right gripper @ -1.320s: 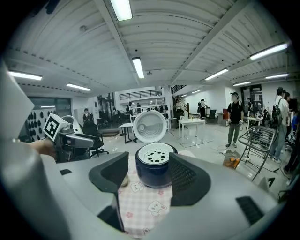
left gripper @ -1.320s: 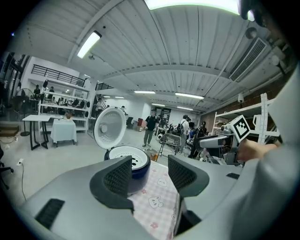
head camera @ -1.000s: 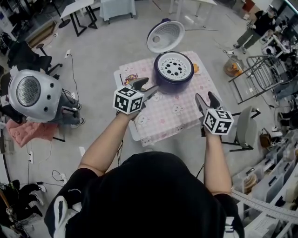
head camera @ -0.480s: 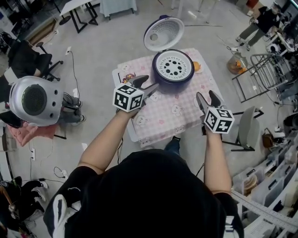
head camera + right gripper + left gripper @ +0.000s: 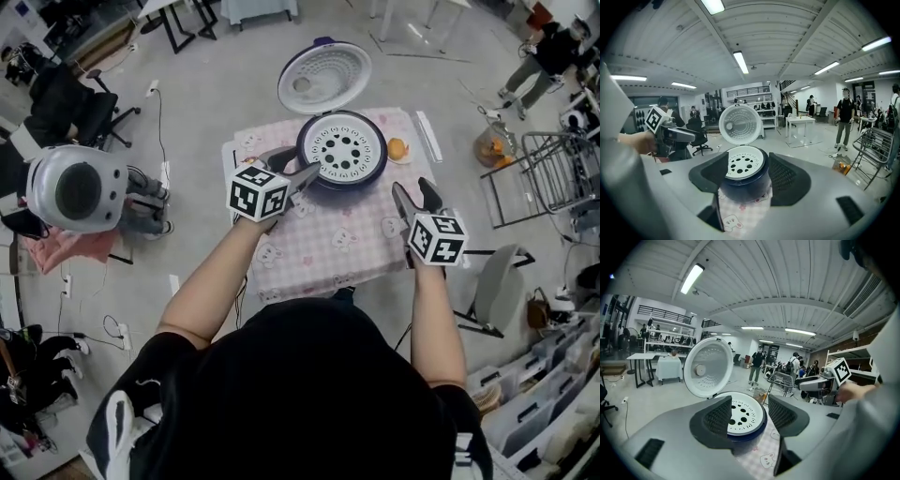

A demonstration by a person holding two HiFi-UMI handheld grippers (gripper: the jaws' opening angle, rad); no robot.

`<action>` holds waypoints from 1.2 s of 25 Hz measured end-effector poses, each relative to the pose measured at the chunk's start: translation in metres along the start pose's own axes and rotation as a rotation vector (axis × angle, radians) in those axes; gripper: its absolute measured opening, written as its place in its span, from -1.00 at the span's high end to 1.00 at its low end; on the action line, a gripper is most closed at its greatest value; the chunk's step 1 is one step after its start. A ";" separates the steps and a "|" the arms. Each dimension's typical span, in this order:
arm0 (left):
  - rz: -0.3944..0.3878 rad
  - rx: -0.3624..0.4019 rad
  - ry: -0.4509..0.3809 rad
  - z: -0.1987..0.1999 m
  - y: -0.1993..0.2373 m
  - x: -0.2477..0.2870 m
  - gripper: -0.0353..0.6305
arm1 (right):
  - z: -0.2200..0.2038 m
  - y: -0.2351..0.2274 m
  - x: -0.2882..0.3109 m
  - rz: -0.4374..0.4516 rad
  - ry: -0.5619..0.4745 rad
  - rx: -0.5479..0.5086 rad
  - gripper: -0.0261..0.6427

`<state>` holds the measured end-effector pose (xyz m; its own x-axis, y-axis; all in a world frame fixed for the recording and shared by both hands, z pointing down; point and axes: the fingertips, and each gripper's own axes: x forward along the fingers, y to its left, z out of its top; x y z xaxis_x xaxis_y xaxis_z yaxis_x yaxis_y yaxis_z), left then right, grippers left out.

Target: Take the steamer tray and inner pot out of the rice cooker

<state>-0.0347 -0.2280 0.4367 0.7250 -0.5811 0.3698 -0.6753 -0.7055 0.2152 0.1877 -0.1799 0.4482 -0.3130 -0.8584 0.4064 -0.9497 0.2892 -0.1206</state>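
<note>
White perforated steamer tray (image 5: 345,150) sits in dark-blue rice cooker (image 5: 377,175); left gripper (image 5: 298,164), right gripper (image 5: 412,191) jaws apart, empty.

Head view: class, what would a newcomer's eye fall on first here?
The dark rice cooker stands at the far edge of the pink checked table, its lid raised and the white perforated steamer tray seated inside. Nearer the person, the left gripper and right gripper hover, fingers apart, holding nothing.

a black short-sleeved top (image 5: 309,394) is worn, a white mark shown on its sleeve (image 5: 120,424) at seven o'clock. the left gripper (image 5: 306,161) and right gripper (image 5: 412,186) are grey, dark ribbed pads (image 5: 717,416) fitted, each topped by a black-and-white marker cube (image 5: 257,192).
</note>
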 end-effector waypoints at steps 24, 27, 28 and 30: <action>0.248 -0.119 -0.021 0.014 0.037 0.048 0.12 | 0.040 -0.045 0.109 0.306 0.083 -0.214 0.09; 0.256 -0.129 -0.024 0.010 0.039 0.046 0.12 | 0.042 -0.039 0.118 0.331 0.092 -0.239 0.09; 0.260 -0.132 -0.026 0.010 0.040 0.045 0.12 | 0.043 -0.038 0.120 0.339 0.096 -0.246 0.09; 0.267 -0.139 -0.030 0.011 0.042 0.044 0.12 | 0.044 -0.035 0.125 0.354 0.106 -0.262 0.10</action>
<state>-0.0296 -0.2879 0.4527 0.5213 -0.7519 0.4036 -0.8533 -0.4647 0.2363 0.1810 -0.3159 0.4629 -0.6018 -0.6432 0.4734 -0.7445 0.6664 -0.0410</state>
